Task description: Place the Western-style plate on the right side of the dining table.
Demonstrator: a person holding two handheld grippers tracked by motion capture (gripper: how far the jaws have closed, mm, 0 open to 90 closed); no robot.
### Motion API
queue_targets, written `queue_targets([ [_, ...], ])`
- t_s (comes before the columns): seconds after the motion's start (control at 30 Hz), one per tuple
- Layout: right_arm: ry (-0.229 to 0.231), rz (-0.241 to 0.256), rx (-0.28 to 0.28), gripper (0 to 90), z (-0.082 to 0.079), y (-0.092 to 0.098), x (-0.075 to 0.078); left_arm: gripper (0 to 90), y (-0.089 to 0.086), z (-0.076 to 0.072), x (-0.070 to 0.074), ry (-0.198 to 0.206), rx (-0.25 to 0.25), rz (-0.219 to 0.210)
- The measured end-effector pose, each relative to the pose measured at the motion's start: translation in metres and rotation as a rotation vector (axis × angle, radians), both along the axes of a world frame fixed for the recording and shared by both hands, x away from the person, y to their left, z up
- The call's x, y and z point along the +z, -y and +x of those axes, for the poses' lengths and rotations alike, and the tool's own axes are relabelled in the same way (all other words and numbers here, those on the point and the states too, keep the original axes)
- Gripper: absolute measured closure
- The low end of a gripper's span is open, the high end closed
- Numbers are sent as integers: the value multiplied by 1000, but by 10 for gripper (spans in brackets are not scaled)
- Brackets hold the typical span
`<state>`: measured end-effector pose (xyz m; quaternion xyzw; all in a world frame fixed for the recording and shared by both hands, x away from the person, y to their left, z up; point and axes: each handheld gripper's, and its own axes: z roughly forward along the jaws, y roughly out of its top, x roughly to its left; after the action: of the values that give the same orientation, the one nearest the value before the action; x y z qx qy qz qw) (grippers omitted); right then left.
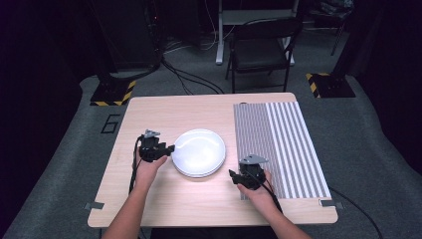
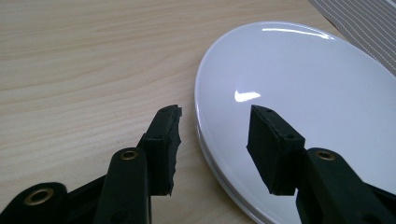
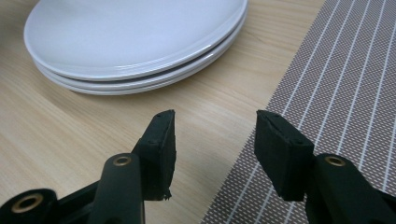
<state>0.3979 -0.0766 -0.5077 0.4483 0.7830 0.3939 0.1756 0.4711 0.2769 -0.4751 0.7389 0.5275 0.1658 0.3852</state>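
Wooden table (image 1: 164, 112), striped mat (image 1: 281, 144) on its far-right part, stack of white plates (image 1: 199, 152) in the middle.

Left gripper (image 1: 168, 149) sits at the stack's near-left rim, jaws parted and empty; in the left gripper view (image 2: 212, 140) one jaw is over the top plate, the other outside the rim over bare wood. Looks like a rim grab on the top plate. To do it well: get the outer jaw under that one rim only, not the plates below, then close square so the glossy plate doesn't slip.

Right gripper (image 1: 233, 175) is near the stack's other side, at the mat edge, jaws apart (image 3: 215, 140), holding nothing.

Nothing blocks either claw. Chair (image 1: 261, 47) beyond the table, well clear.
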Motion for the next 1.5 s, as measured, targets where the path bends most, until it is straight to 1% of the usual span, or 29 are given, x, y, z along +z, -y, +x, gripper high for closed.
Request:
queue_targets([
  [0.03, -3, 0, -4, 480, 1, 1, 0, 534, 0, 1, -1, -9, -7, -16],
  [0.1, -10, -1, -10, 485, 3, 2, 1, 536, 0, 2, -3, -23, -16, -31],
  [0.13, -9, -1, -8, 484, 5, 2, 2, 539, 0, 2, -4, -25, -5, -48],
  [0.27, 4, 16, -27, 485, 13, 1, 9, 559, -1, 2, -4, -39, -13, -71],
  [0.33, 13, 16, -29, 485, 17, 0, 11, 574, -2, 3, -5, -47, -21, -79],
  [0.37, 10, 21, -32, 487, 19, 0, 12, 579, -2, 3, -5, -52, -27, -81],
  [0.4, 4, 26, -34, 489, 21, 0, 13, 585, -1, 3, -6, -58, -19, -99],
  [0.53, -2, 32, -48, 505, 28, -1, 15, 603, -3, 7, -10, -79, -16, -127],
  [0.57, -7, 39, -53, 507, 29, -2, 15, 604, -4, 7, -10, -83, -13, -133],
  [0.67, -7, 55, -63, 512, 35, -2, 15, 611, -6, 9, -13, -101, -7, -172],
  [0.77, -18, 62, -71, 520, 38, -2, 13, 612, -8, 10, -14, -101, -2, -181],
  [0.87, -30, 64, -82, 520, 42, -3, 10, 609, -8, 12, -16, -114, 0, -208],
  [0.93, -40, 74, -92, 518, 44, -4, 10, 608, -8, 13, -18, -124, -3, -216],
  [1.0, -40, 80, -89, 518, 45, -5, 11, 605, -7, 13, -19, -133, 2, -226],
  [1.03, -44, 83, -92, 516, 46, -5, 11, 605, -8, 14, -20, -134, -4, -218],
  [1.07, -38, 83, -90, 516, 47, -6, 11, 605, -8, 14, -20, -137, -2, -222],
  [1.1, -40, 83, -90, 514, 47, -7, 12, 604, -8, 14, -20, -138, 6, -233],
  [1.2, -41, 84, -96, 512, 48, -8, 13, 599, -9, 14, -19, -137, 1, -245],
  [1.27, -44, 88, -93, 511, 48, -9, 13, 599, -8, 14, -19, -135, -4, -261],
  [1.3, -46, 93, -94, 509, 49, -9, 13, 599, -9, 14, -19, -137, -15, -260],
  [1.37, -46, 96, -98, 503, 50, -10, 12, 596, -8, 14, -19, -141, -20, -272],
  [1.5, -60, 124, -116, 494, 52, -11, 12, 586, -6, 13, -20, -137, -25, -258],
])
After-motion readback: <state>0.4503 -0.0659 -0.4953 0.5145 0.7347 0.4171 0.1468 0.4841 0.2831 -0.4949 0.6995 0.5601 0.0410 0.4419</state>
